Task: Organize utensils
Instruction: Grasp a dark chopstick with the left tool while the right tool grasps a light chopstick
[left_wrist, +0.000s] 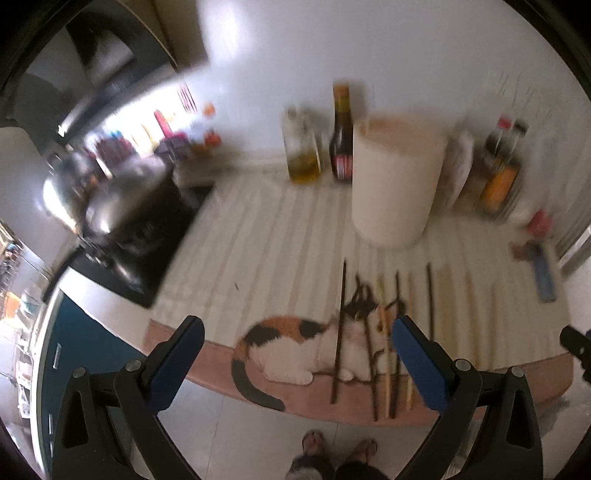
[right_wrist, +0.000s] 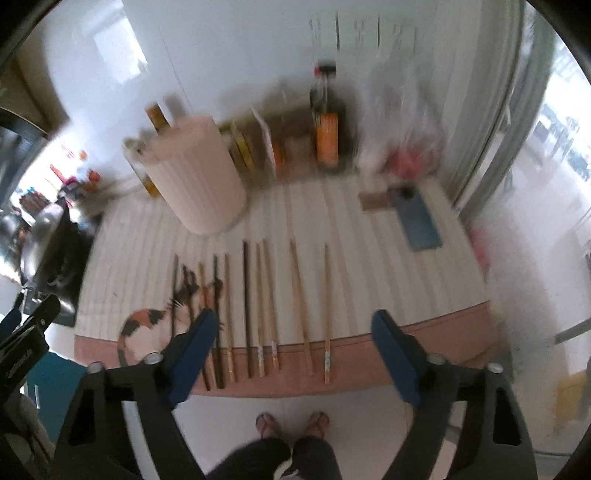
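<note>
Several chopsticks, dark and light wood, lie side by side on a striped mat with a cat picture (right_wrist: 147, 325); they show in the right wrist view (right_wrist: 247, 306) and the left wrist view (left_wrist: 369, 343). A tall pale cylindrical holder (right_wrist: 195, 173) stands behind them, also in the left wrist view (left_wrist: 395, 177). My left gripper (left_wrist: 297, 325) is open and empty, above the mat's near edge. My right gripper (right_wrist: 293, 321) is open and empty, above the near ends of the chopsticks.
Sauce and oil bottles (left_wrist: 341, 133) stand along the wall behind the holder. A stove with a steel pot (left_wrist: 110, 199) is on the left. A blue flat object (right_wrist: 419, 218) lies on the mat's right side. A plastic bag (right_wrist: 402, 129) sits at the back right.
</note>
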